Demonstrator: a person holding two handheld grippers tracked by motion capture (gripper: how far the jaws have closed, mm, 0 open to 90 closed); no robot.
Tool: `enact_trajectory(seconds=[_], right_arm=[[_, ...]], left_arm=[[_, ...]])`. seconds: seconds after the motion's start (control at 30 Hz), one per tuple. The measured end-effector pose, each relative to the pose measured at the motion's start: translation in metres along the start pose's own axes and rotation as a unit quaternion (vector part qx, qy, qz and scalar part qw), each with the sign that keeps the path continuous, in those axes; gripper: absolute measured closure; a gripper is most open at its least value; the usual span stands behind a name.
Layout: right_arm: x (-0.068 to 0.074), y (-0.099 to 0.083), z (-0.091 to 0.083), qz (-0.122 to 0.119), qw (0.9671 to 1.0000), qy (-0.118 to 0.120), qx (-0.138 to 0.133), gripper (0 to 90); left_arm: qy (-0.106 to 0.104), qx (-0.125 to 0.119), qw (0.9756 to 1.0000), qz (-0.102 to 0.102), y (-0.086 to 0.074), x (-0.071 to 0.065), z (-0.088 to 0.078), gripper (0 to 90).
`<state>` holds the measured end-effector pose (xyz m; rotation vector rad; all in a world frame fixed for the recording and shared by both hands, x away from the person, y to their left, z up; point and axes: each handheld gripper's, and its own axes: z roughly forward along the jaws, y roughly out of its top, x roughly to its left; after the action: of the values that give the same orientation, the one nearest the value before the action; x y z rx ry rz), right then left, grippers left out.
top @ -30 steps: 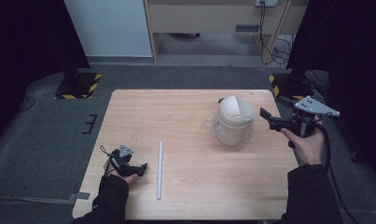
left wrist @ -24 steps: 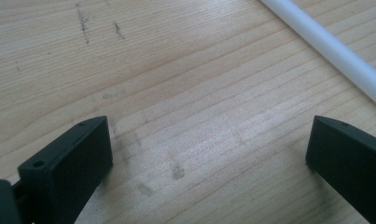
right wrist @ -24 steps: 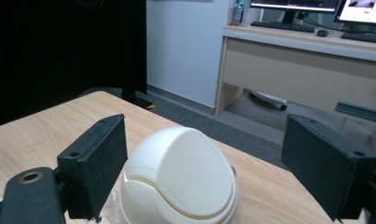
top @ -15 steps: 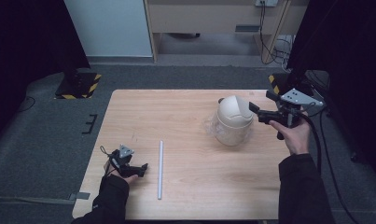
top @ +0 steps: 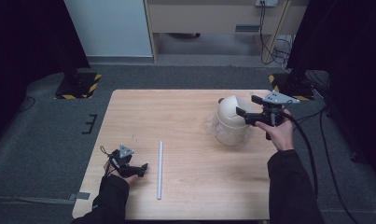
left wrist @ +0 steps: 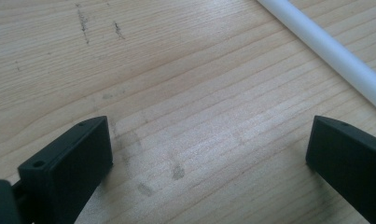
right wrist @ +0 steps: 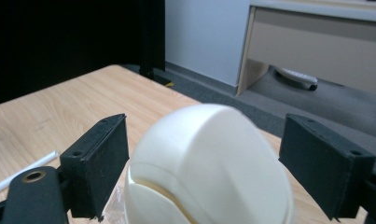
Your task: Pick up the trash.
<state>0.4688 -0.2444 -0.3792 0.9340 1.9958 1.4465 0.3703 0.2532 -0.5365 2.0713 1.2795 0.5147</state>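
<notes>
- Setting: a light wooden table [top: 185, 116] stands on grey carpet, with a pale desk or cabinet and a white panel behind it, dark curtains at both sides, and yellow-black hazard-striped bases at the far corners.
- Change since one second ago: the right gripper [top: 248, 111] has travelled from the table's right edge inward to the white domed container [top: 230, 122]. Half a second ago it was just short of the dome; now its tips reach the dome's upper right side.
- Right gripper state: jaws spread wide. In the right gripper view, the white domed container [right wrist: 209, 168] sits between them, its rounded lid bulging up in the gap. Contact cannot be confirmed; neither jaw appears to press the shell.
- Meaning for the task: judged from this, the approach phase is ending and a grasp on the dome's lid or upper body is the step in hand. Closing should wait until the jaws bracket the widest part, as the curved surface may slip.
- Left gripper [top: 141, 168] state: unchanged across the interval, resting low at the near left of the table with jaws wide apart over bare wood.
- White tube [top: 160, 169]: lies flat just beside the left gripper, untouched; it crosses the upper right corner of the left gripper view [left wrist: 335, 51].
- Container location: right half of the table, upright, with crinkled clear film at its base.
</notes>
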Motion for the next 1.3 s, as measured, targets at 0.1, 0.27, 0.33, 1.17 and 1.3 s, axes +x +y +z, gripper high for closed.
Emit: enact_trajectory(seconds=[0.1, 0.27, 0.33, 1.17, 1.3], right_arm=[[0.003, -0.004, 0.008, -0.001, 0.9999, 0.005, 0.011, 16.7], [0.005, -0.014, 0.016, -0.001, 0.9996, 0.009, 0.027, 17.7], [0.005, -0.016, 0.018, -0.001, 0.9995, 0.008, 0.031, 17.7], [0.009, -0.041, 0.038, 0.027, 0.9946, 0.033, 0.094, 16.0], [0.008, -0.037, 0.032, 0.026, 0.9959, 0.029, 0.081, 16.2]], left_arm=[[0.000, 0.000, 1.0000, 0.000, 0.000, 0.000, 0.000, 0.0], [0.000, 0.000, 1.0000, 0.000, 0.000, 0.000, 0.000, 0.0], [0.000, 0.000, 1.0000, 0.000, 0.000, 0.000, 0.000, 0.0], [0.000, 0.002, 1.0000, -0.002, 0.001, 0.000, 0.000, 0.2], [-0.001, 0.004, 1.0000, -0.006, 0.001, 0.002, -0.002, 2.6]])
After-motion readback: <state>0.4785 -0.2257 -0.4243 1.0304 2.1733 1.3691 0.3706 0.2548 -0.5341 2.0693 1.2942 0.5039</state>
